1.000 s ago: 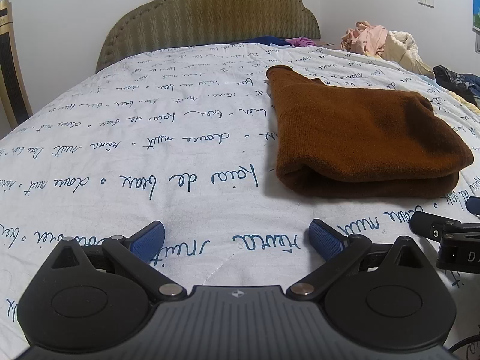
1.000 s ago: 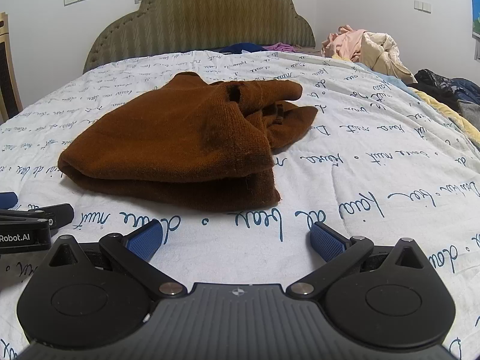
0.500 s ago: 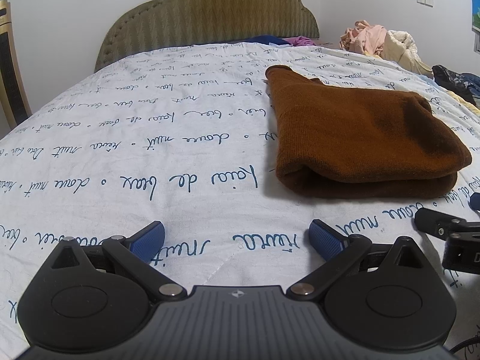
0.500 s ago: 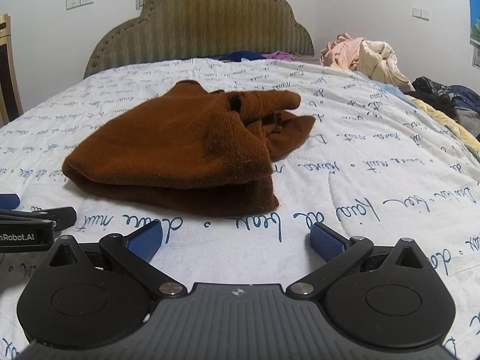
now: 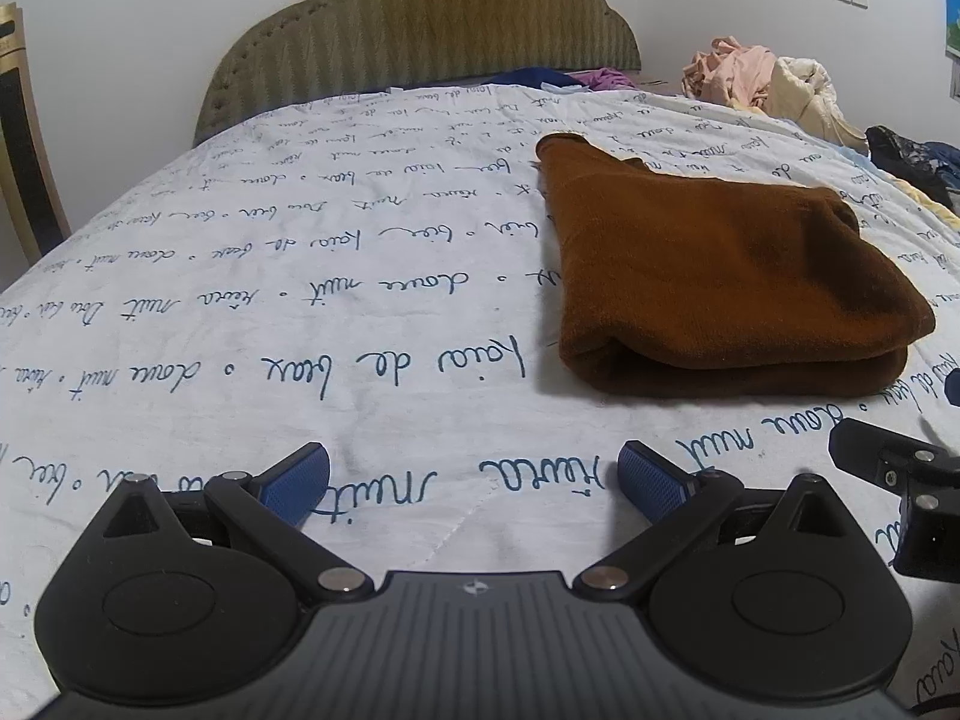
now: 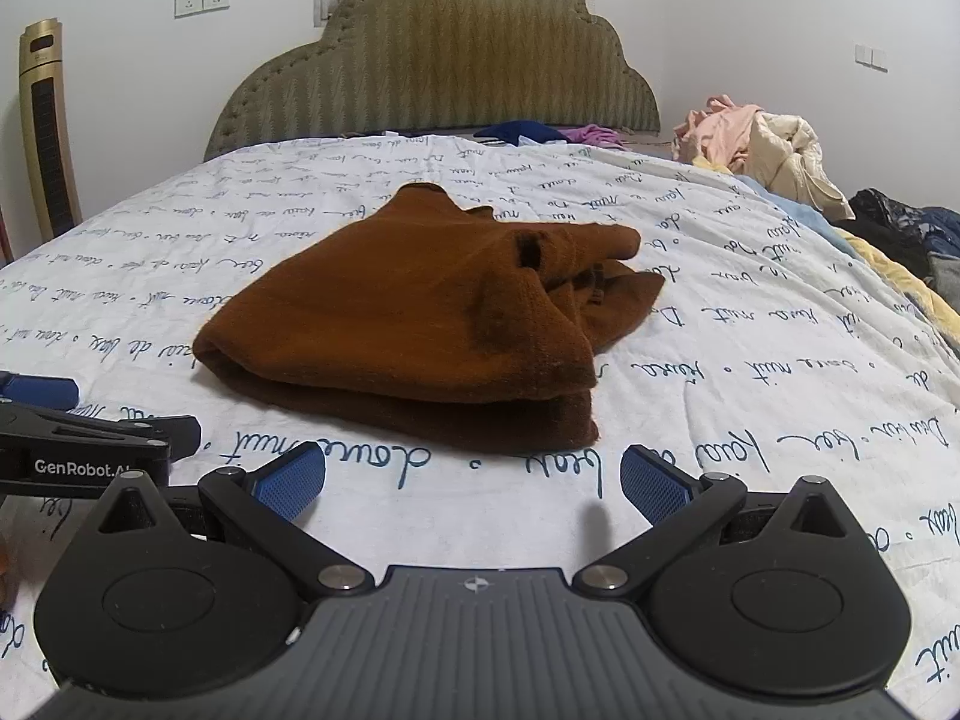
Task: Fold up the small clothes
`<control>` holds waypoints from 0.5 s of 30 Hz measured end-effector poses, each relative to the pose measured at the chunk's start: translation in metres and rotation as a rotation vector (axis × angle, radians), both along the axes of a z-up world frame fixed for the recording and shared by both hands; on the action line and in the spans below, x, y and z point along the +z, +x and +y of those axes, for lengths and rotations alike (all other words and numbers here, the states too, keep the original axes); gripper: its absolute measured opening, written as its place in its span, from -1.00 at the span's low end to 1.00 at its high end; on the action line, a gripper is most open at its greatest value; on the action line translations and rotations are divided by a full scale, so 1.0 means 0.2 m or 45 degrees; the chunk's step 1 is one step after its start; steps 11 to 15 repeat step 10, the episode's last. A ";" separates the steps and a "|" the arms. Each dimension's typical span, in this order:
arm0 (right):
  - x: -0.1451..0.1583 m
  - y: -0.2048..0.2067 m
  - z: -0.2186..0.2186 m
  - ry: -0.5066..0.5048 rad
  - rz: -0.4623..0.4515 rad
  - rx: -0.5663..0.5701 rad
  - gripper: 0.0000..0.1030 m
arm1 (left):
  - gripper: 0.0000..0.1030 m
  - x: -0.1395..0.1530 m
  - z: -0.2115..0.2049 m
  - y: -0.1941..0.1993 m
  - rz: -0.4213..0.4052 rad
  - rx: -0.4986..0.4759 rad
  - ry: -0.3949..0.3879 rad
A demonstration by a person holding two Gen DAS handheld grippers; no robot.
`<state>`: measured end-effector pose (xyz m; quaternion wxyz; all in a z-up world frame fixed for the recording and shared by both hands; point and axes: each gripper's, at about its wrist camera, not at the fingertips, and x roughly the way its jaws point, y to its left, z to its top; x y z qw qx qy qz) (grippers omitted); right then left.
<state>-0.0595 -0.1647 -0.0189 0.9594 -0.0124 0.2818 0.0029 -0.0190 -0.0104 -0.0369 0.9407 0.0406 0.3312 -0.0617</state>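
Right wrist alone shows the brown garment's [image 6: 420,324] bunched, untidy far end.

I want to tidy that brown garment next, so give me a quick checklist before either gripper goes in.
1. Left gripper open, holding nothing: ok.
2. Right gripper open, holding nothing: ok.
3. Brown garment lying free on the bedspread, untouched: ok.
4. Fold neat: not ok, bunched cloth sticks out on its right side.
5. Bedspread bare between the fingers and the garment: ok.
6. Layers underneath aligned: cannot tell.
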 end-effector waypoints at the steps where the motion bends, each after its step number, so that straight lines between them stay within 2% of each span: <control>1: 0.00 0.00 0.00 -0.002 -0.002 0.002 0.99 | 1.00 0.00 0.00 0.00 -0.002 0.002 0.003; 15: 0.00 -0.01 0.00 0.025 0.008 0.013 1.00 | 1.00 0.01 0.02 -0.01 -0.014 0.018 0.022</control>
